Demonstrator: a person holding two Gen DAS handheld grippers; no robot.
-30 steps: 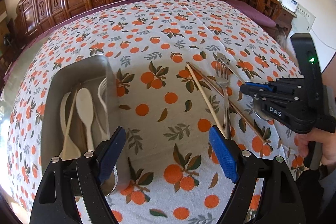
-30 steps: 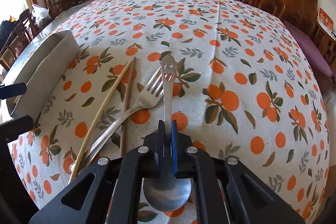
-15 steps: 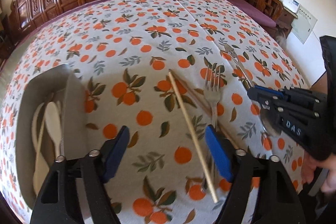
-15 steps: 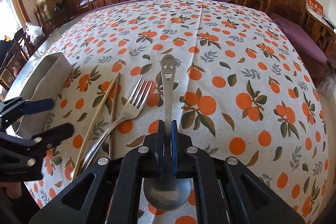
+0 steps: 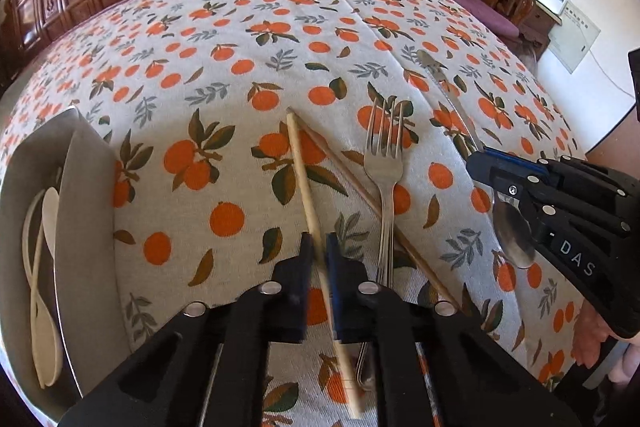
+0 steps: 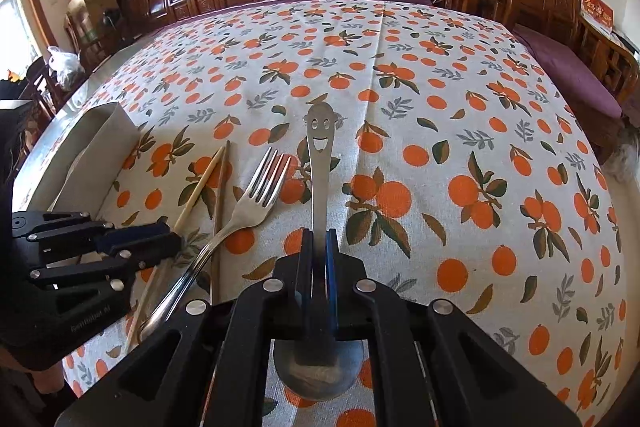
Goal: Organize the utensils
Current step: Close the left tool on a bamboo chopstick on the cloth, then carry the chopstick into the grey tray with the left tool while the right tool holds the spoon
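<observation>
The left gripper pinches the pale chopstick just beside the fork. The stick is light, stiff and thin, so hold its middle. The right gripper pinches the shiny spoon, also by the fork

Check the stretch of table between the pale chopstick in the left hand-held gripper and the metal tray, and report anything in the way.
Nothing visible blocks it. The left hand-held gripper is shut on the pale chopstick, and only bare tablecloth lies between it and the metal tray. The fork and darker chopstick lie on the far side.
</observation>
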